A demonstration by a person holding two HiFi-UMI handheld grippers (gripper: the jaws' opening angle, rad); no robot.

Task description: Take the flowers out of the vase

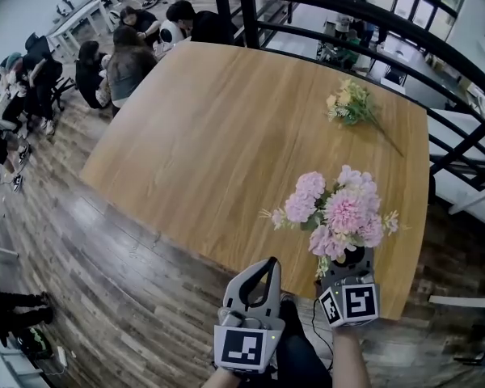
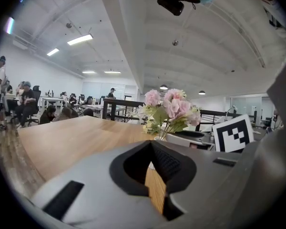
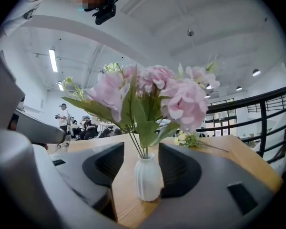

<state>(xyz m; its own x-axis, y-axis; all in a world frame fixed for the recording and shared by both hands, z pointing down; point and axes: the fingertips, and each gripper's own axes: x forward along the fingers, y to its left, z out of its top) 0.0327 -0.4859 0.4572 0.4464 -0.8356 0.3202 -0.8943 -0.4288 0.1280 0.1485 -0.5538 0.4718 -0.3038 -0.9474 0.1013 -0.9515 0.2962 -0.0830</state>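
Note:
Pink flowers (image 1: 339, 212) (image 3: 152, 87) stand in a small white ribbed vase (image 3: 148, 179) near the front right corner of the wooden table (image 1: 218, 136). In the head view the blooms hide the vase. My right gripper (image 1: 353, 255) (image 3: 141, 148) is open, one jaw on each side of the vase at body height; the left pad stands clear of it. My left gripper (image 1: 269, 263) (image 2: 151, 144) hovers off the table's front edge, left of the vase, with its tips together and nothing between them. A second bunch of yellow-green flowers (image 1: 352, 103) (image 3: 188, 139) lies on the table's far right.
A black railing (image 1: 347, 14) runs behind and along the right of the table. Several people (image 1: 121, 59) sit at desks to the far left. The table's front edge (image 1: 194, 241) drops to a dark plank floor (image 1: 105, 281).

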